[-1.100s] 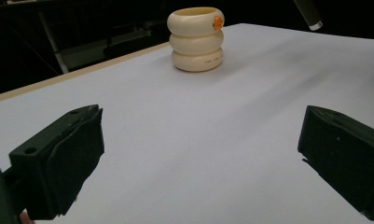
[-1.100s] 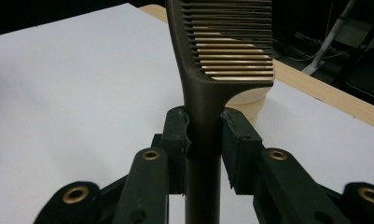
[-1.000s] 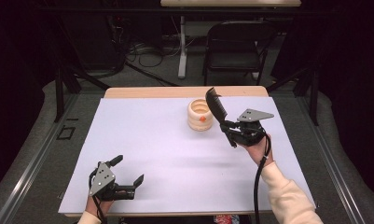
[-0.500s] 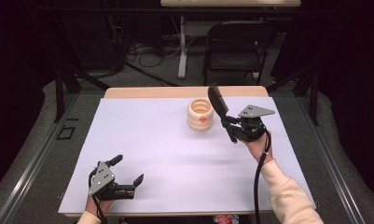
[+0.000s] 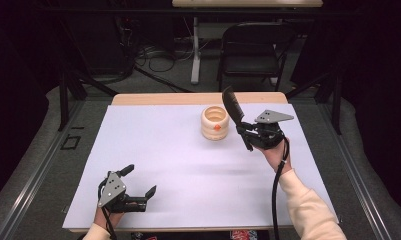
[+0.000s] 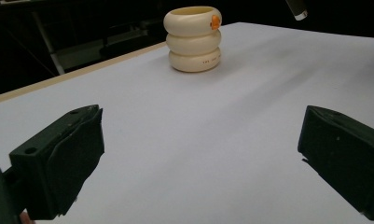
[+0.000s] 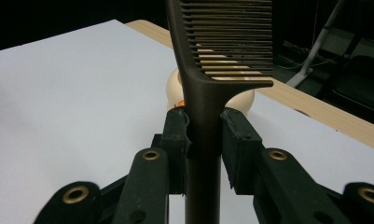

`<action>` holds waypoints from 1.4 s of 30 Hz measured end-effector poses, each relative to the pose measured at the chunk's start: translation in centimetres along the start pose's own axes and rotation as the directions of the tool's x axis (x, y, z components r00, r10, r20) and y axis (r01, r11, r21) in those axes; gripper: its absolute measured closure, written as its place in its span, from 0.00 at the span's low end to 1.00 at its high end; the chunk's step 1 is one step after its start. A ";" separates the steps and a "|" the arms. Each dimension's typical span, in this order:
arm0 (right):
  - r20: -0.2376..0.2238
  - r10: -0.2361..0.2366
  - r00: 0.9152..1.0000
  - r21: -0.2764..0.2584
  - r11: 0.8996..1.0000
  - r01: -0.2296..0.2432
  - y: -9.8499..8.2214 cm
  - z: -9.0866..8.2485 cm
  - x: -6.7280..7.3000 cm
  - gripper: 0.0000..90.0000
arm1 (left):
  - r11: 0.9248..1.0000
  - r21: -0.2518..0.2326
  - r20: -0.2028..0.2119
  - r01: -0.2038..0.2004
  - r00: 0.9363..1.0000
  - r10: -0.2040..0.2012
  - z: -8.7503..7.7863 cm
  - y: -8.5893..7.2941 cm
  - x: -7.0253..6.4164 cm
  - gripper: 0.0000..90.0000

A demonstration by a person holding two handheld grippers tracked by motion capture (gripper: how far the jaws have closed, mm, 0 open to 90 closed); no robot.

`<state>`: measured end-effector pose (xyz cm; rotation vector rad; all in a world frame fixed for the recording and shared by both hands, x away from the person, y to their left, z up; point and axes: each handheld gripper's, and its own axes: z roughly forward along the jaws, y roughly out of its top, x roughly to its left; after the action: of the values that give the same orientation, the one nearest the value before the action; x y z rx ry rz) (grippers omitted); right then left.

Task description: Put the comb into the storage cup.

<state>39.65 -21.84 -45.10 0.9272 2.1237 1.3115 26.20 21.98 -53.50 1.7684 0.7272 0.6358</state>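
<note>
A cream ribbed holder (image 5: 215, 123) made of three stacked rings with an orange dot stands upright at the back middle of the white table cover (image 5: 188, 165); the left gripper view has this holder (image 6: 193, 38) far ahead. My right gripper (image 5: 244, 131) is shut on the handle of a dark comb (image 5: 233, 107), held just right of the holder with the teeth end up. In the right gripper view the comb (image 7: 212, 60) stands between both jaws, with the holder (image 7: 240, 99) behind it. My left gripper (image 5: 138, 187) rests open at the front left, nothing between its jaws.
The wooden table edge (image 5: 188, 98) runs behind the white cover. A black chair (image 5: 253, 52) and a stand with cables (image 5: 195, 55) sit on the floor beyond the table. Dark frame bars (image 5: 63, 95) flank the table's left and right.
The right gripper and comb have shifted slightly right and a little back beside the holder. The left gripper has stayed put.
</note>
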 end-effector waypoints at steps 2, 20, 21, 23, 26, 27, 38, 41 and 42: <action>-0.001 -0.003 1.000 -0.001 1.000 0.003 0.2 0.1 0.0 0.80 | 1.000 -0.001 -0.002 0.004 1.000 -0.004 -0.1 0.0 0.0 0.00; -0.007 -0.001 1.000 -0.020 1.000 0.001 1.3 0.9 0.0 0.80 | 1.000 -0.009 -0.020 0.013 1.000 -0.013 -0.5 -0.1 0.0 0.00; -0.006 -0.002 1.000 -0.023 1.000 0.002 1.4 0.9 0.1 0.80 | 1.000 -0.009 -0.022 0.013 1.000 -0.013 -0.5 -0.1 0.0 0.00; -0.006 -0.001 1.000 -0.025 1.000 0.001 1.5 0.9 0.1 0.80 | 1.000 -0.008 -0.026 0.017 1.000 -0.017 -0.6 -0.2 0.0 0.00; -0.009 0.002 1.000 -0.034 0.999 -0.002 1.8 0.9 0.1 0.80 | 1.000 -0.010 -0.033 0.021 0.999 -0.021 -0.7 -0.2 0.0 0.00; -0.011 0.000 1.000 -0.034 0.999 0.000 1.9 1.0 0.1 0.80 | 1.000 -0.009 -0.033 0.019 0.999 -0.019 -0.7 -0.2 0.0 0.00; -0.025 -0.001 1.000 -0.031 1.000 0.000 2.9 1.9 -0.1 0.80 | 0.999 -0.002 -0.050 0.033 0.998 -0.033 -1.0 -0.5 0.1 0.00; -0.029 -0.005 1.000 -0.030 1.000 0.004 3.2 2.1 -0.1 0.80 | 0.999 0.001 -0.050 0.032 0.998 -0.032 -1.0 -0.5 0.0 0.00; -0.028 -0.004 1.000 -0.029 1.000 0.003 3.3 2.2 -0.1 0.80 | 1.000 0.001 -0.051 0.029 0.998 -0.029 -1.1 -0.5 0.0 0.00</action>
<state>42.21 -19.64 -43.07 0.8979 2.1213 1.3572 25.36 22.77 -53.67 1.7456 0.7873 0.6629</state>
